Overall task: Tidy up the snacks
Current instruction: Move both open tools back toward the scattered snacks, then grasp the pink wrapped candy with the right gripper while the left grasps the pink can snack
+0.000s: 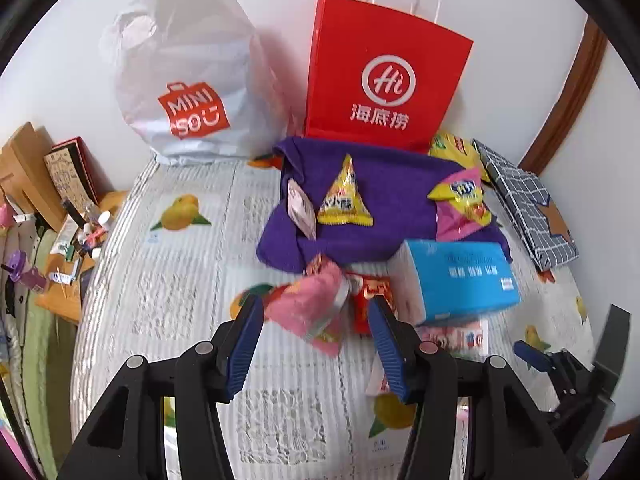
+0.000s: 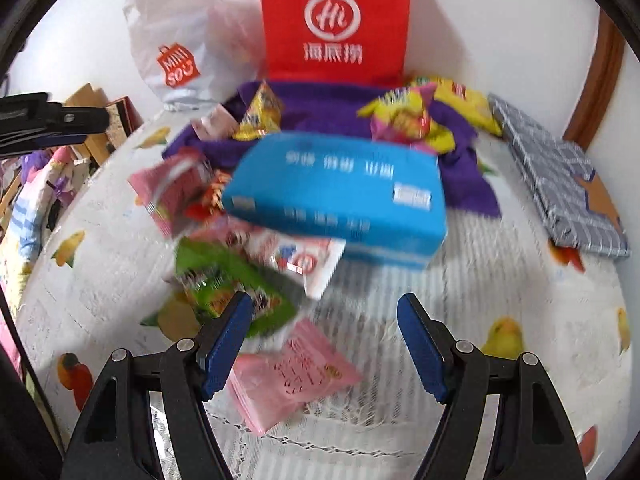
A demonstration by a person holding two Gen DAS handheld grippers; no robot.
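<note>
Two grippers, left (image 1: 316, 312) and right (image 2: 324, 312), are shown with fingers parted and empty above blurred snack packets (image 2: 224, 280) scattered beside one blue box (image 2: 340, 196) and two bags (image 1: 384, 76) on the counter (image 1: 168, 280).

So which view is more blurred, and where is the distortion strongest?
Right wrist view: heavy motion blur on the blue box and green packet. Left wrist view: sharper, red bag print readable. Both: fisheye bends the edges most.

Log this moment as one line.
left gripper: open, nothing held | right gripper: open, nothing held | snacks: scattered around blue box | red bag: upright behind
</note>
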